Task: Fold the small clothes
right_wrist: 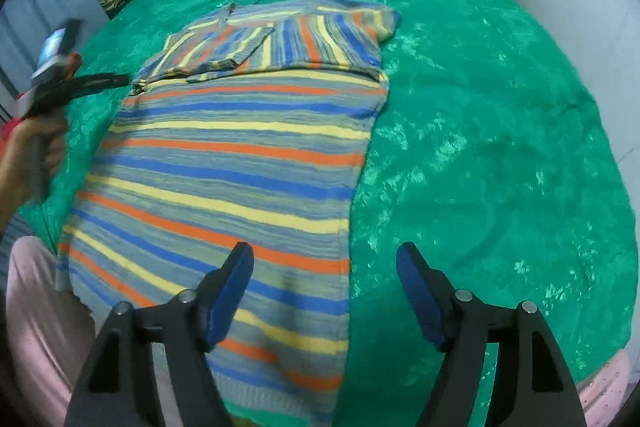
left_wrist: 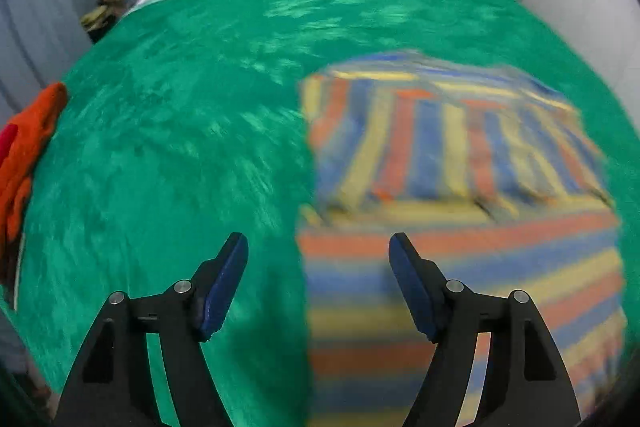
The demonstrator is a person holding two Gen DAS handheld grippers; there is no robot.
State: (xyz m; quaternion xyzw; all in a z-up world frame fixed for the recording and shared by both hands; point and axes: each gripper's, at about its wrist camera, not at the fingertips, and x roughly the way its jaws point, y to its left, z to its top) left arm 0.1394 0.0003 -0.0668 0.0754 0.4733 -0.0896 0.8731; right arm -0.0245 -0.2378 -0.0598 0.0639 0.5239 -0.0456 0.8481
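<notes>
In the left wrist view, the left claw (left_wrist: 318,245) hangs above the bed with its blue pads spread apart and nothing between them. Below it the left edge of the striped shirt (left_wrist: 460,187) lies flat on the green bedspread (left_wrist: 180,127); an orange garment (left_wrist: 28,147) sits at the bed's far left edge.

In the right wrist view, the right claw (right_wrist: 325,255) also stands apart and empty, over the shirt's right edge. The shirt lies spread out, both sleeves folded inward. A hand (right_wrist: 44,151) holds the left claw beside the shirt's left side.
</notes>
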